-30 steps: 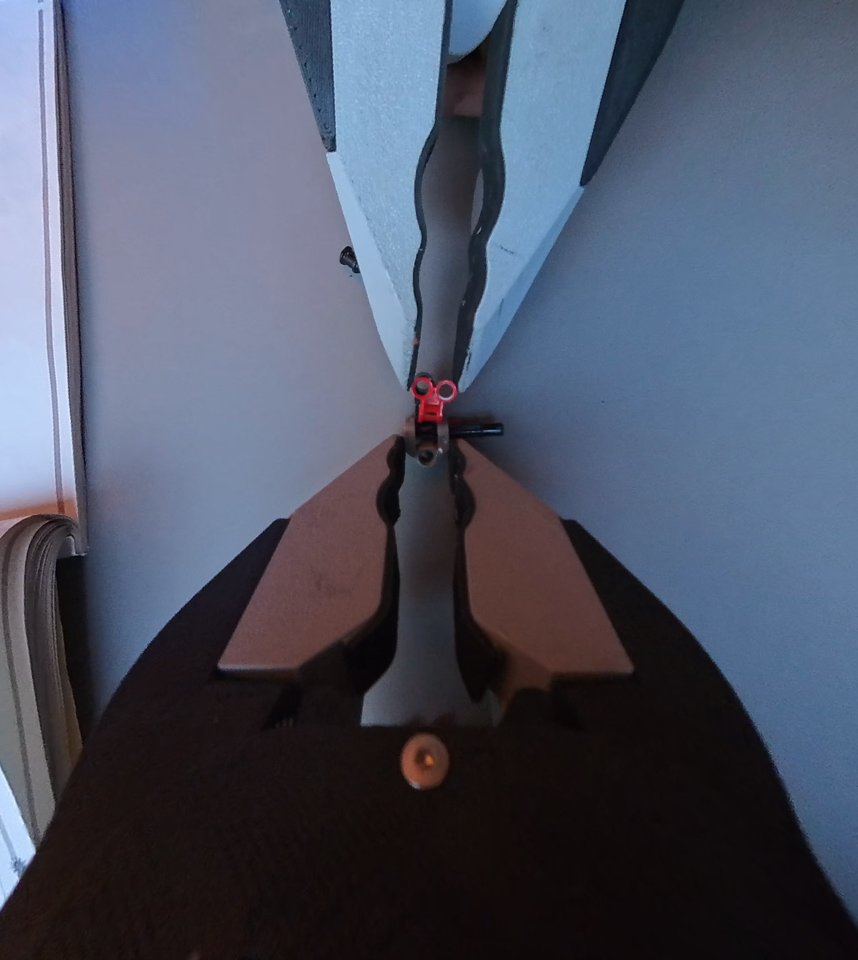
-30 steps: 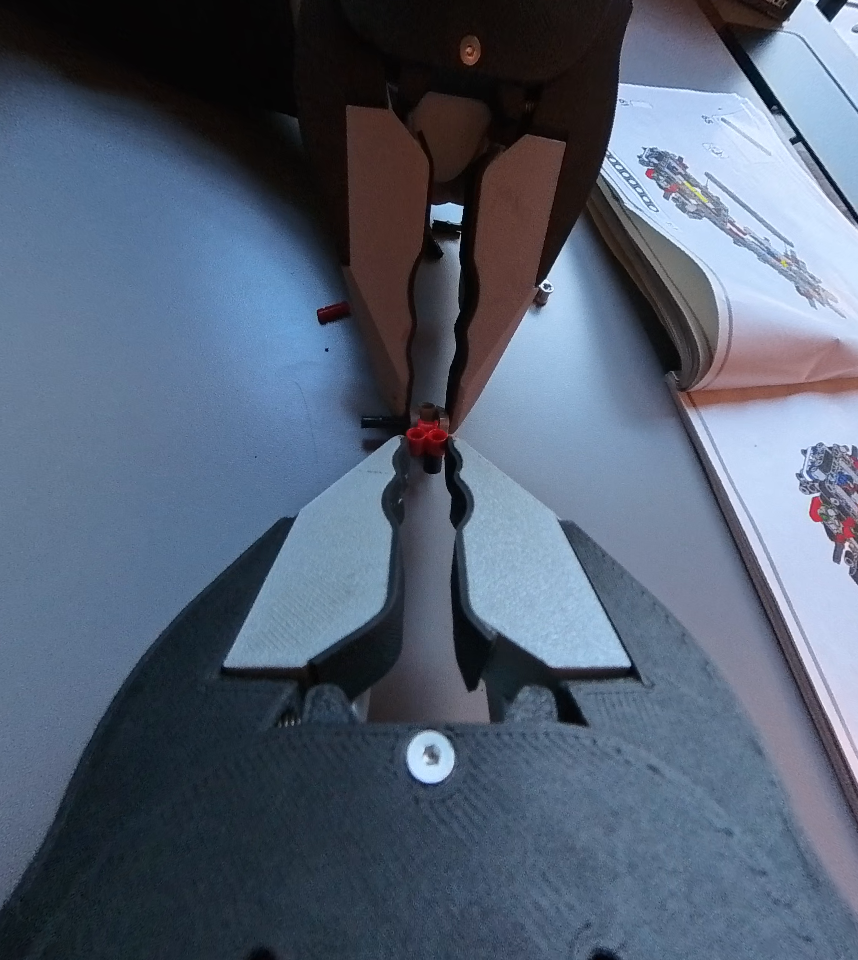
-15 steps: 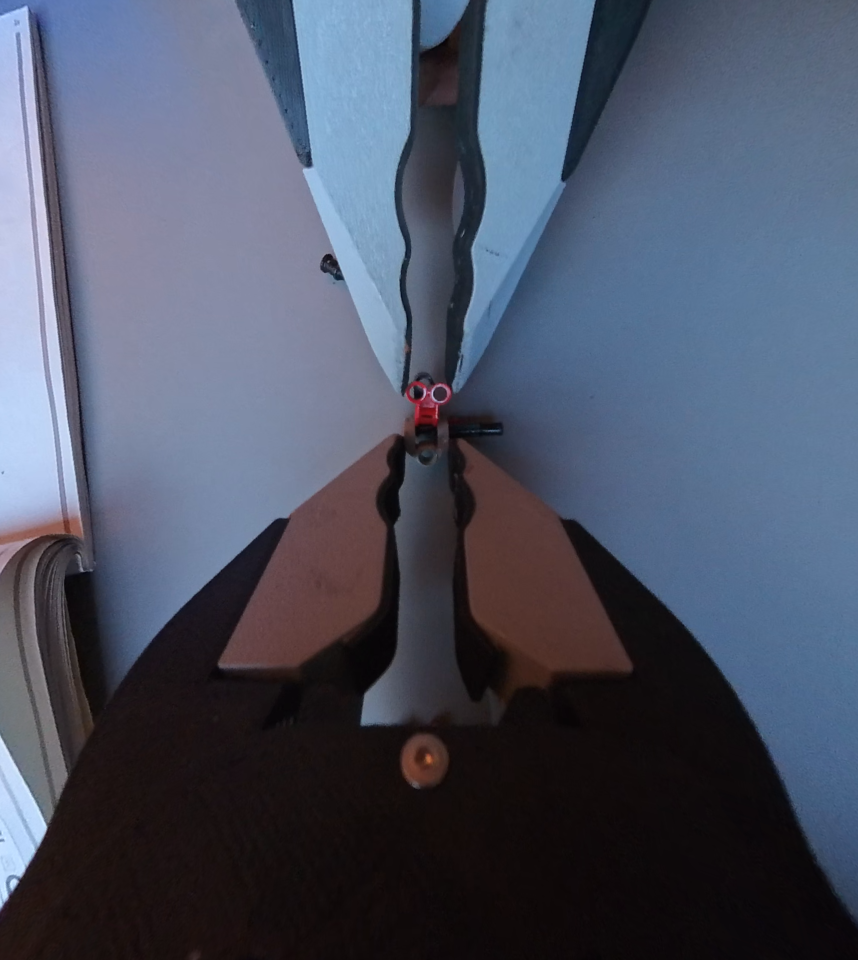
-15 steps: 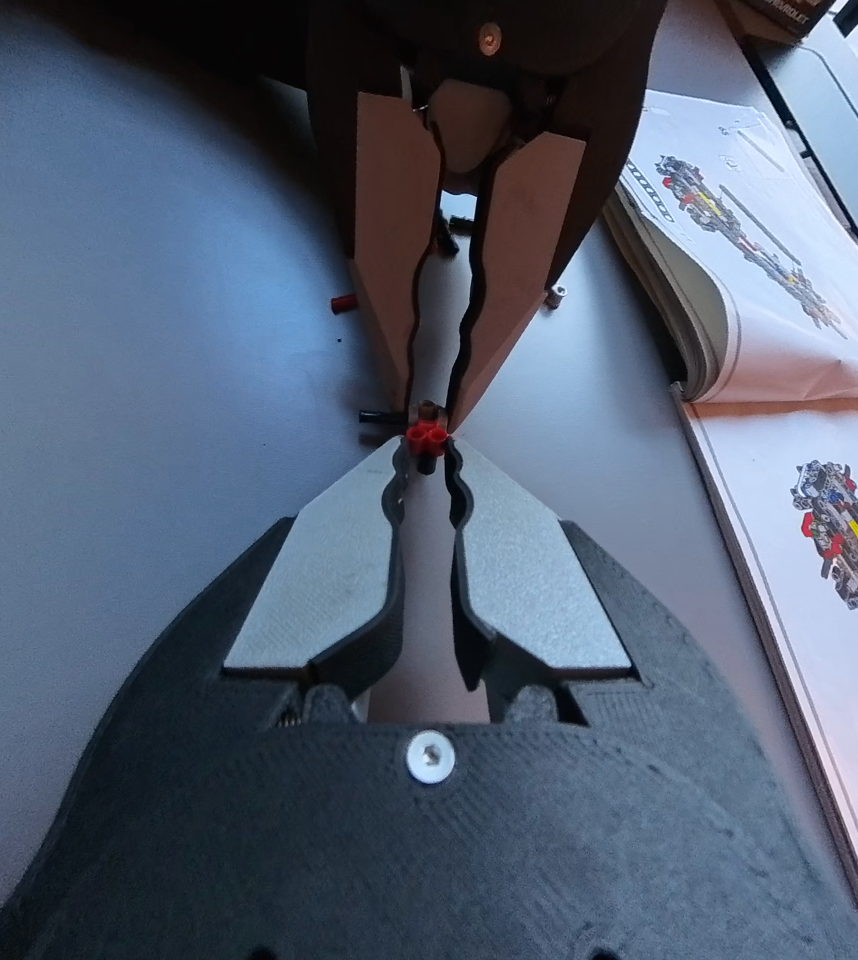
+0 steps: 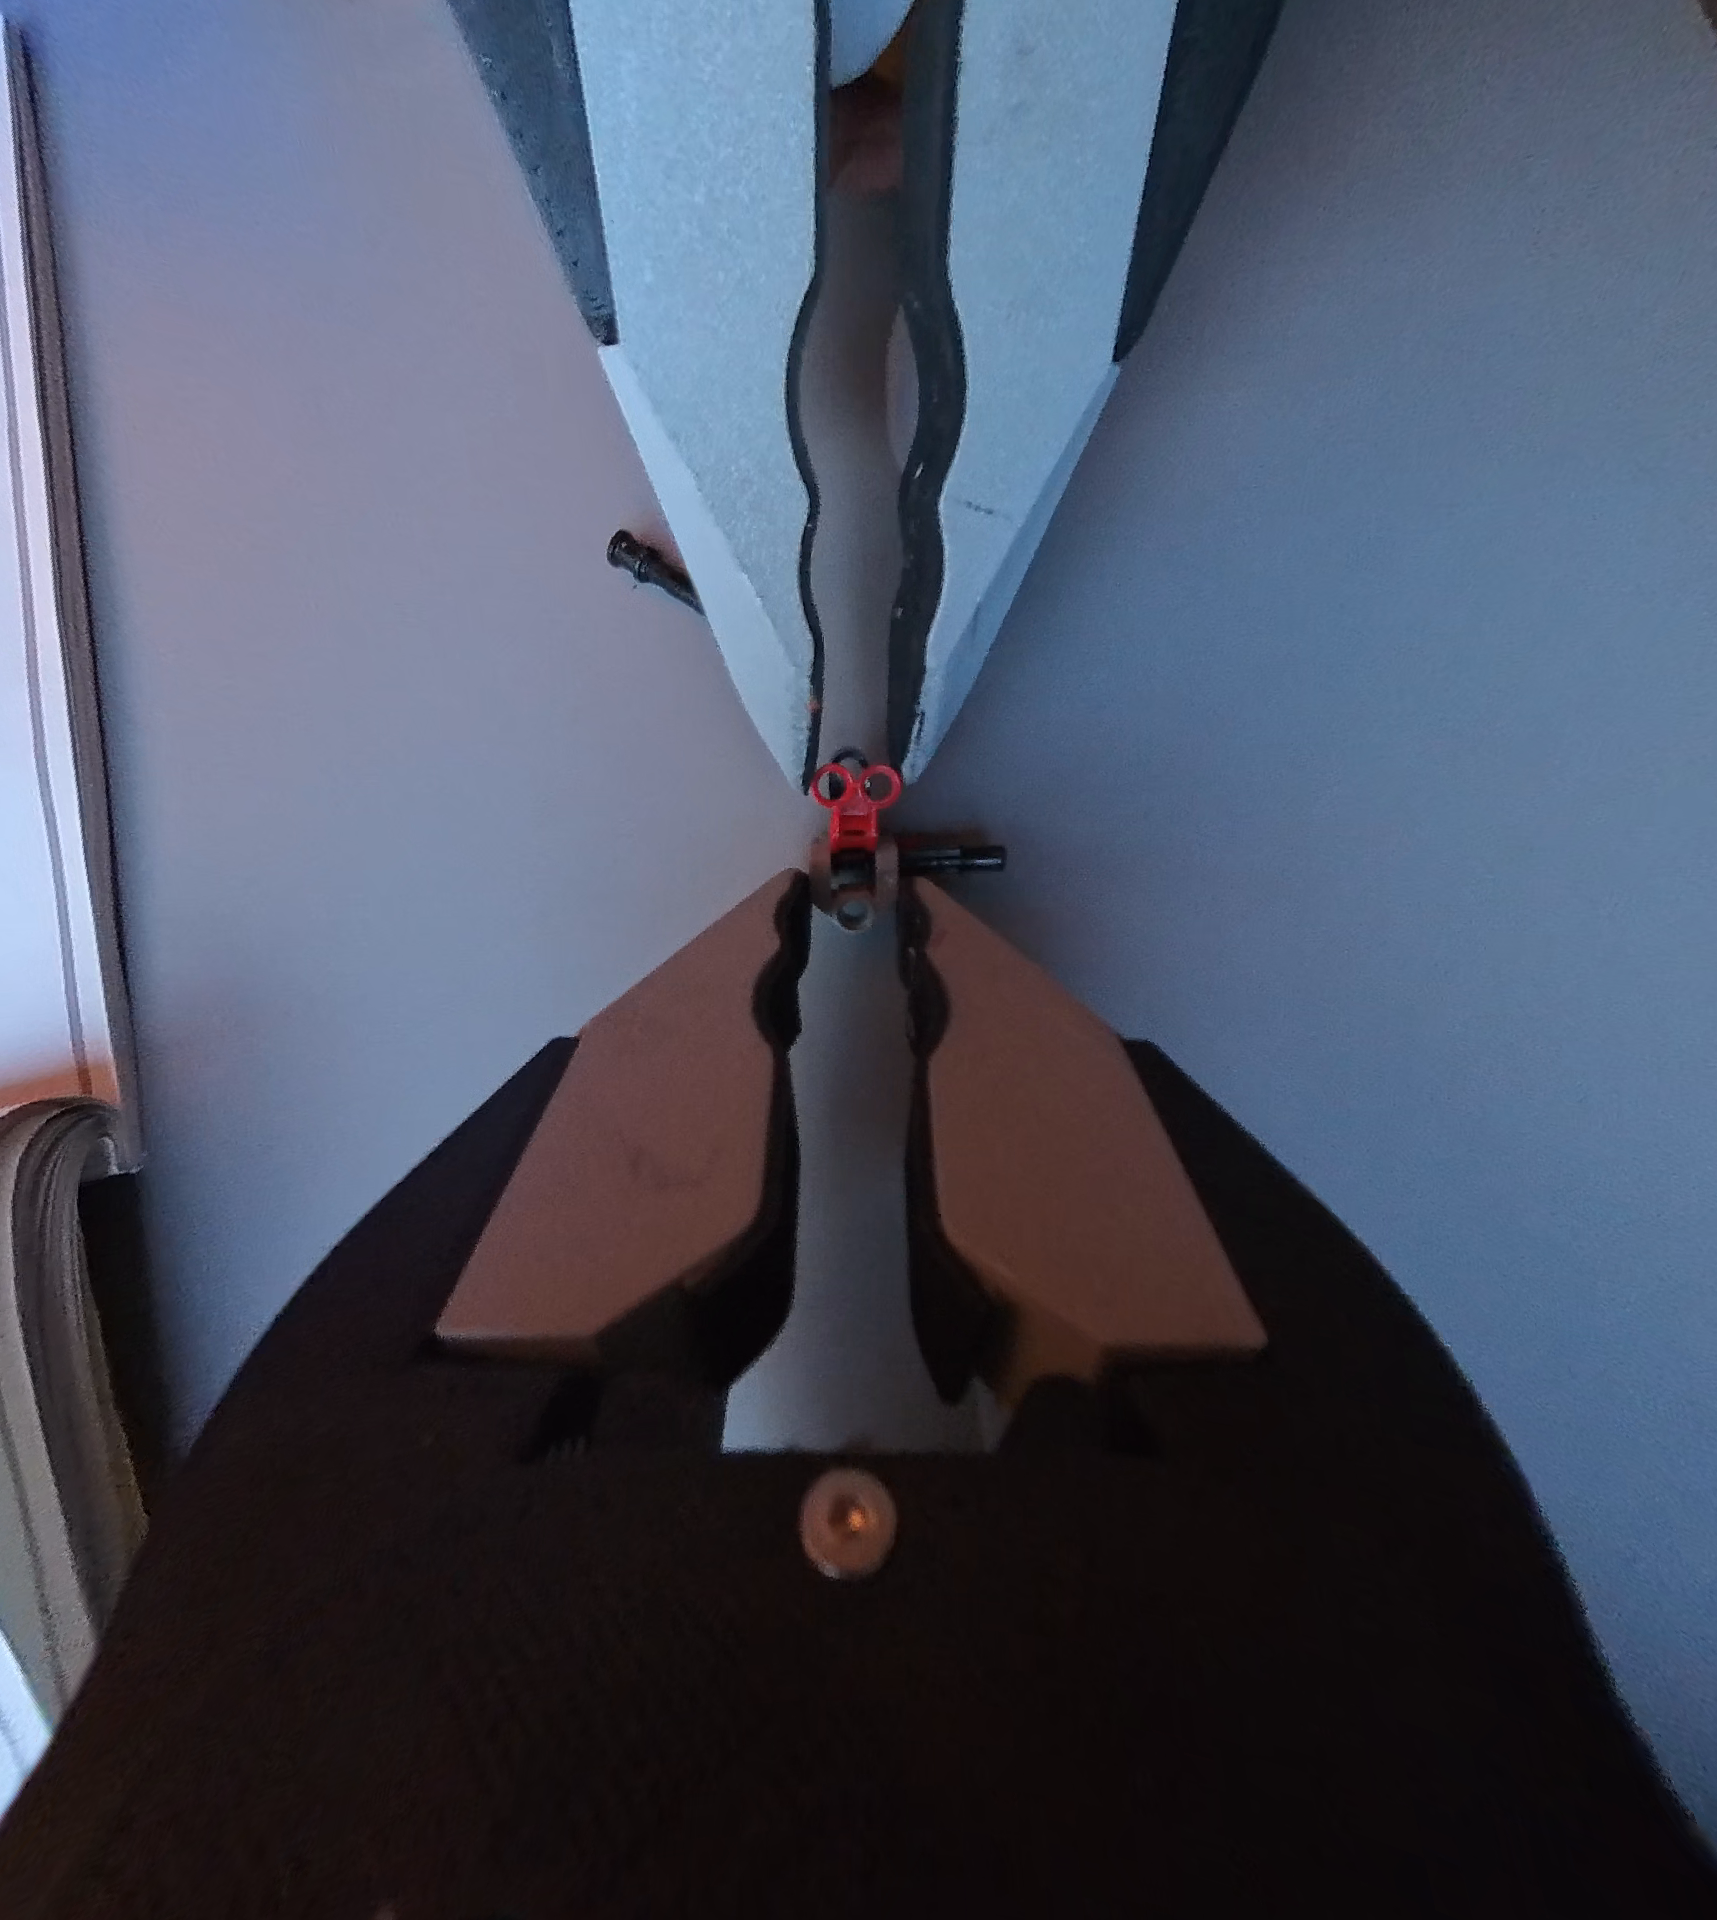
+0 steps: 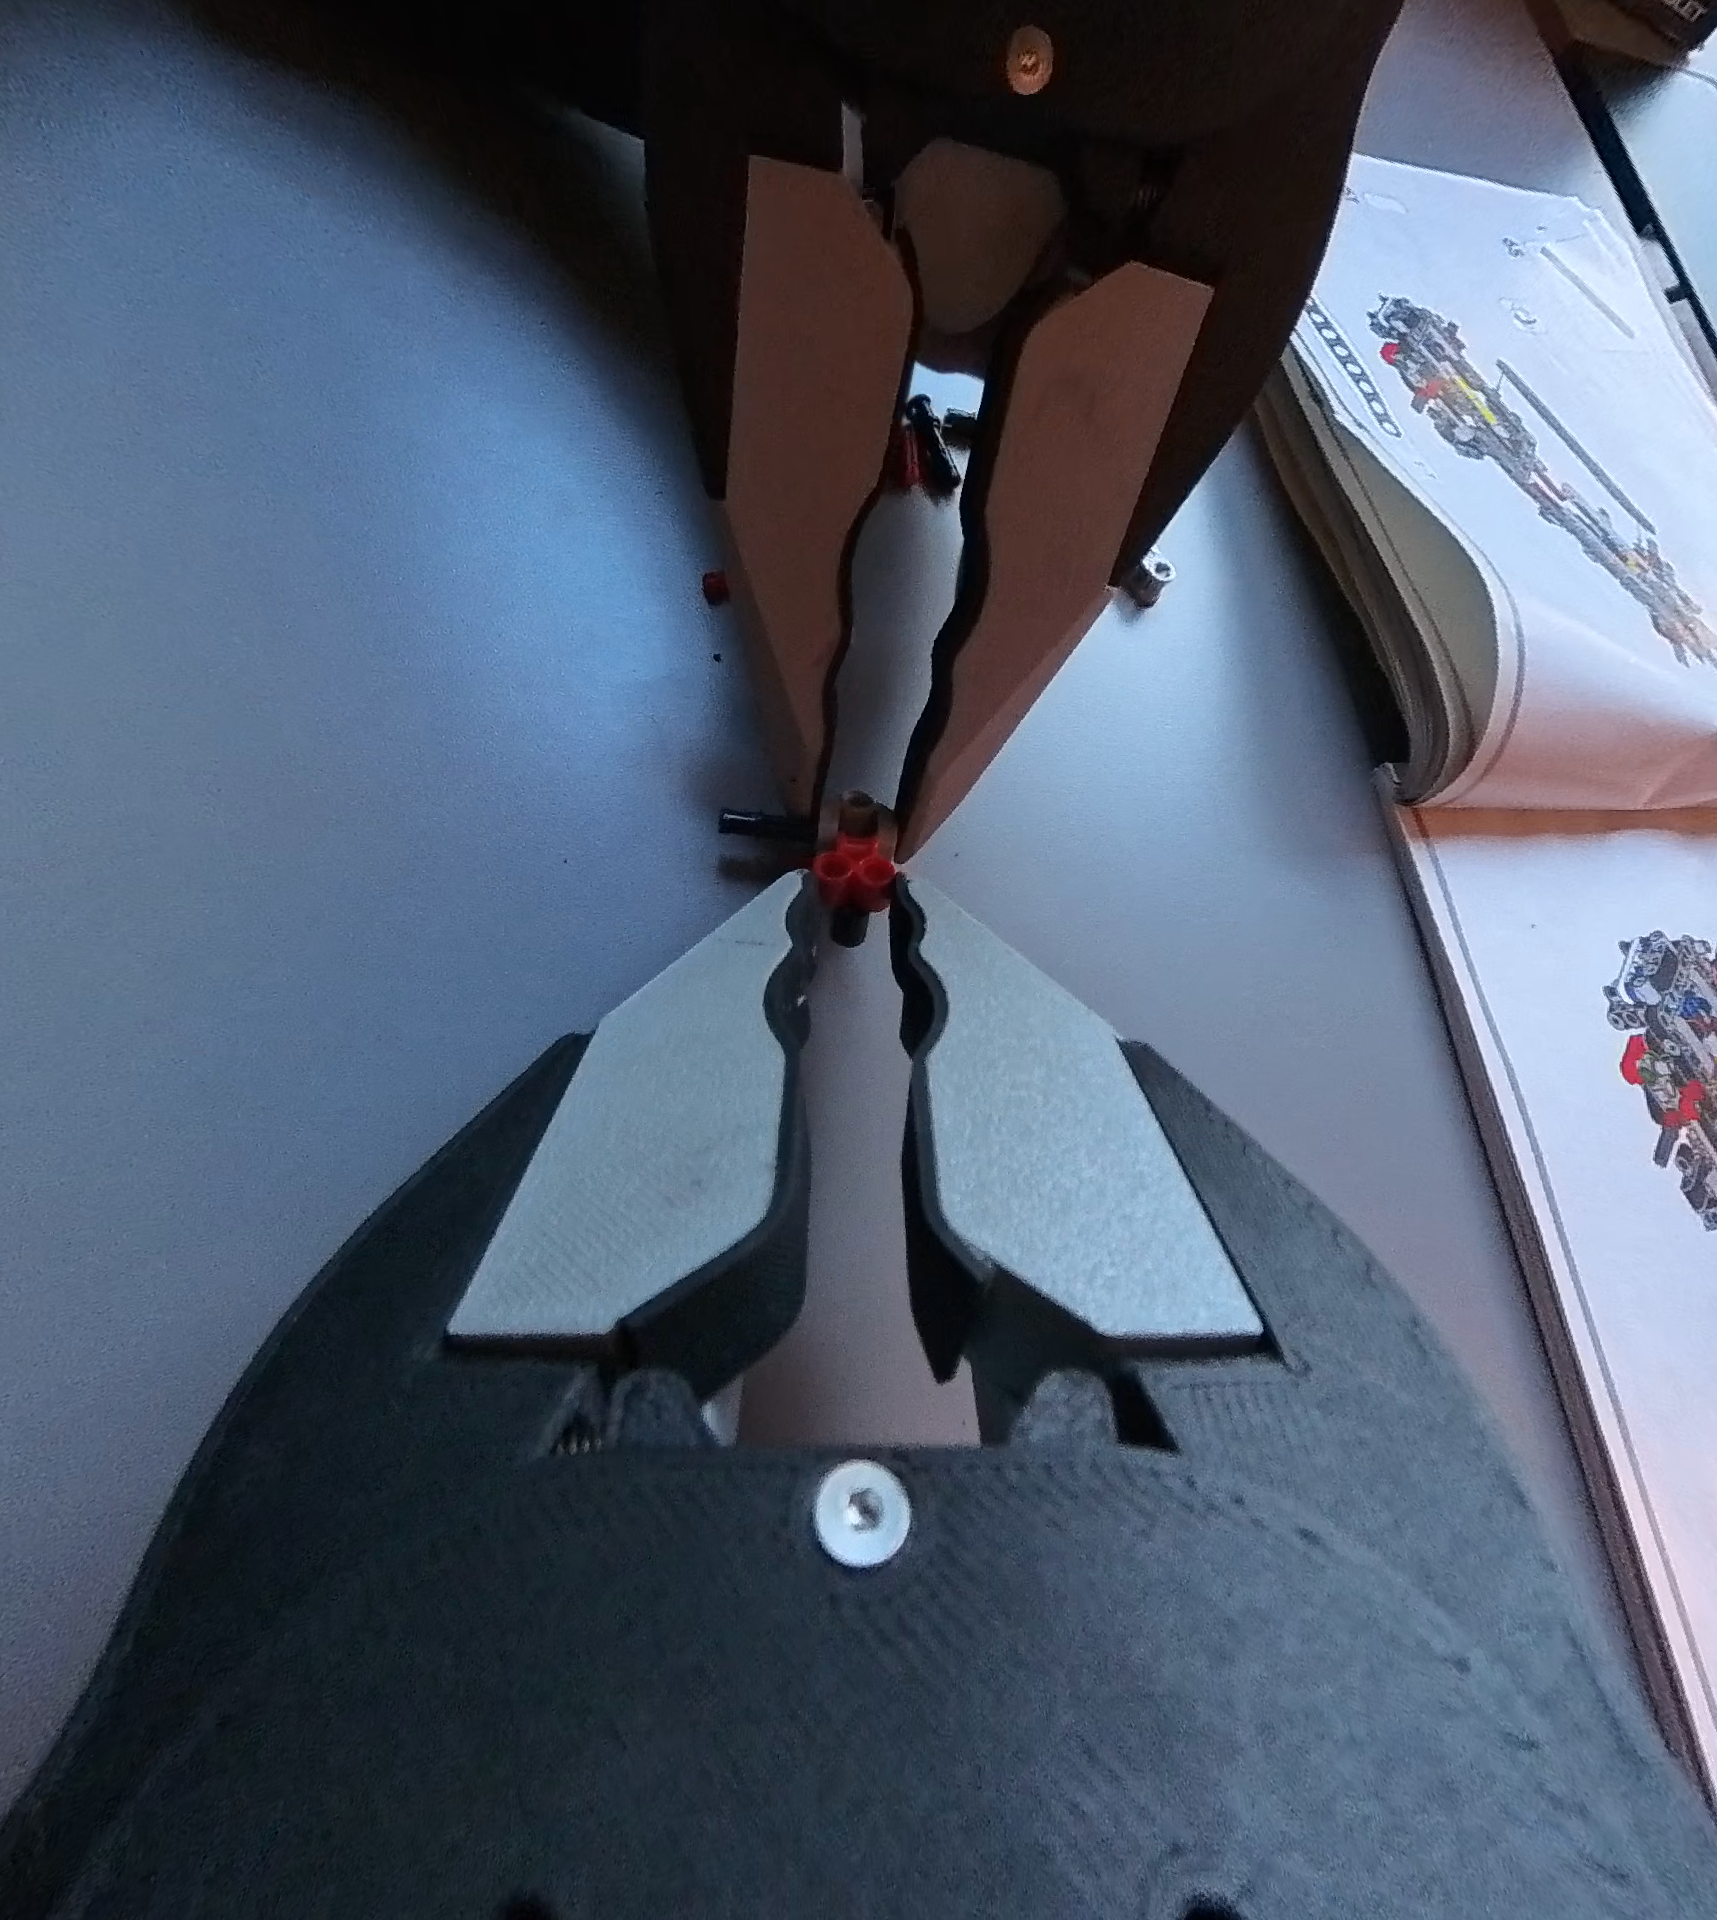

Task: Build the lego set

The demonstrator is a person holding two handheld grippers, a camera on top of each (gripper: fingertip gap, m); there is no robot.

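Two hand-held grippers meet tip to tip over a pale grey tabletop [image 6: 210, 727], each clamped on one half of a small joined plastic assembly. The left gripper [image 5: 854, 899], with brown-toned finger plates, has its jaws closed on a small brownish-grey ring-shaped plastic connector [image 5: 854, 888], its pads pressing both flanks. The right gripper [image 6: 852, 896], with pale grey finger plates, has its jaws closed on a small red plastic connector with two round holes side by side [image 6: 852, 865], pads against its two sides (a short black stub [image 6: 846, 928] sticks out of the red piece, back between those fingers). The red piece is plugged into the grey ring, so the pair hangs between the two sets of tips, clear above the table.

In the left wrist view, a thin black plastic pin [image 5: 958, 858] pokes out of the ring toward 3 o'clock, and another loose black pin [image 5: 646, 566] lies on the table at about 11 o'clock from the assembly, partly under the right gripper. In the right wrist view, an open illustrated instruction booklet [image 6: 1612, 935] lies at 3 o'clock, a small red peg [image 6: 715, 585] rests at 11 o'clock beside the left gripper, and a small silver-grey part [image 6: 1150, 578] sits at 1 o'clock.
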